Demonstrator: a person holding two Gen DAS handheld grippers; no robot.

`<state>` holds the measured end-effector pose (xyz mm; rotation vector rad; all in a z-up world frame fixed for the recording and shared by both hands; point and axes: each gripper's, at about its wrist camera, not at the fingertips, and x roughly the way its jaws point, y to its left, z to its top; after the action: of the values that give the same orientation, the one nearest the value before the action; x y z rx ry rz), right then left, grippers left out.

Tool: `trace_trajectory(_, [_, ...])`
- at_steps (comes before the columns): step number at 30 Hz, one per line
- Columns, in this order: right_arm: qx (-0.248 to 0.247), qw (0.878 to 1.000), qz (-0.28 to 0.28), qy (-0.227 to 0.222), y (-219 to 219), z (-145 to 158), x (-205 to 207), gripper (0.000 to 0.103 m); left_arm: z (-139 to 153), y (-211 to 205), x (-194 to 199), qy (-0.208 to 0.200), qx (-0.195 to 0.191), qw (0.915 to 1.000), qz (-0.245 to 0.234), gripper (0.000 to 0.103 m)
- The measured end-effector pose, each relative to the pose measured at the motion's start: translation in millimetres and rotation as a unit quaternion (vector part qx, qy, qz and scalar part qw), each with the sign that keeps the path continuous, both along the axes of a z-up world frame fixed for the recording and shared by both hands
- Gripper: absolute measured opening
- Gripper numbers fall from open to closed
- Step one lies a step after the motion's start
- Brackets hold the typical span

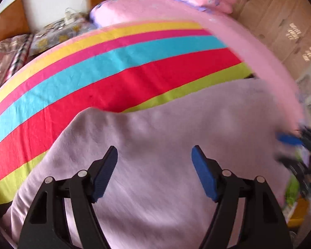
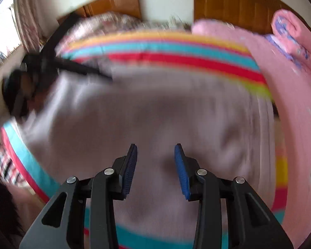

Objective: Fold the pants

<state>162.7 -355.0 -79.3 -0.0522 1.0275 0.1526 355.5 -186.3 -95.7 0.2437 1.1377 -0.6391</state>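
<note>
Two grippers hang over a bed, both pointing steeply down. Biggest in view is the striped sheet [image 1: 105,76], its yellow, pink, blue, red and green bands running beyond the left gripper's [image 1: 154,172] fingertips and off to their left. A pink blanket [image 1: 176,12] lies farther out still, past the stripes, and curves round to the right of both grippers; a rolled pink towel [image 2: 290,35] sits on it, up and right of the right gripper [image 2: 155,170].

Next come the pants [image 1: 165,137], pale lilac, spread flat on the sheet directly under and ahead of both sets of jaws; their near edge passes below the fingers in each view. The right wrist view is badly blurred, so folds in the cloth are hard to read.

Left jaws stand wide apart with nothing between the pads, clear of the cloth. Right jaws are narrower but also released, a plain gap between the blue pads [image 2: 181,172], gripping nothing. Each gripper shows at the other's outer edge.
</note>
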Motion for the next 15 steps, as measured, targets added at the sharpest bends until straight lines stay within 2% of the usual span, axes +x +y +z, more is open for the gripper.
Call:
trace_trajectory(2, [0.004, 1.0, -0.004, -0.013, -8.5, -7.0, -20.1, 0.037, -5.5, 2.4, 4.1, -0.023, -0.001, 0.9997, 0.006, 0.075])
trace_trajectory(4, [0.035, 0.999, -0.024, -0.019, -20.9, -6.4, -35.0, 0.036, -5.8, 2.5, 2.7, -0.034, 0.002, 0.9994, 0.007, 0.075])
trace_trajectory(6, [0.018, 0.999, -0.043, -0.024, -18.5, 0.6, -41.3, 0.037, -6.2, -1.8, -0.7, -0.046, 0.013, 0.9988, 0.008, 0.076])
trace_trajectory(9, [0.01, 0.998, -0.033, -0.047, -3.8, 12.1, -46.3, 0.046, -9.9, -6.9, -4.8, -0.055, 0.026, 0.9981, 0.006, 0.084])
trace_trajectory(11, [0.035, 0.999, -0.012, -0.035, 5.8, 7.1, -47.3, 0.054, -11.7, -12.0, -6.1, -0.059, 0.025, 0.9979, 0.012, 0.086])
trace_trajectory(12, [0.023, 1.0, -0.001, -0.012, 11.6, -5.6, -48.2, 0.055, -11.8, -13.3, -6.9, -0.061, 0.024, 0.9977, 0.016, 0.087])
trace_trajectory(13, [0.014, 1.0, 0.003, -0.021, 12.9, -8.7, -52.9, 0.055, -13.3, -11.9, -6.0, -0.063, 0.022, 0.9976, 0.019, 0.087])
trace_trajectory(15, [0.033, 0.999, -0.012, -0.021, 7.0, -4.7, -57.7, 0.055, -9.1, -2.9, -9.8, -0.058, 0.014, 0.9975, 0.038, 0.087])
